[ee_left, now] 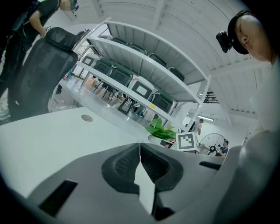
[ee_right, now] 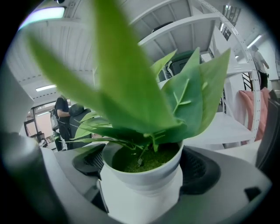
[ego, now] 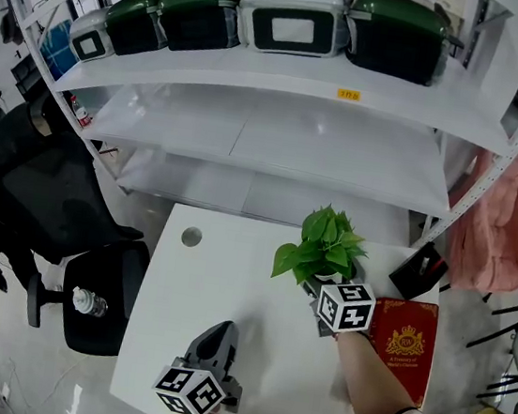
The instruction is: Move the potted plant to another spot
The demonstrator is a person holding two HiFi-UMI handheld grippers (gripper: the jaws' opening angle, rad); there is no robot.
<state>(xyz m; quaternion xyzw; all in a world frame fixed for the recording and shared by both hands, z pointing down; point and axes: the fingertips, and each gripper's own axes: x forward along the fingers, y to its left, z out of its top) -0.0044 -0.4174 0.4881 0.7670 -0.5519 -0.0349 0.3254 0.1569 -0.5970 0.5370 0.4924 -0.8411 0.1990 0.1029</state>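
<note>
Item count:

- Grippers: two, the left gripper [ego: 219,331] and the right gripper [ego: 322,287].
- One potted plant [ego: 325,243].
- One white table [ego: 201,288], with one round hole [ego: 191,236] at its far left.
- One red book [ego: 405,344], at the table's right edge.
- One black office chair [ego: 47,197], left of the table.
- One bottle [ego: 87,302], on the chair's base.
- One pink cloth [ego: 498,223], at the right.
- Cases on the far shelf [ego: 284,86]: three green cases [ego: 395,35] and two white cases [ego: 293,17]. Further cases at the far left cannot be counted.
</note>
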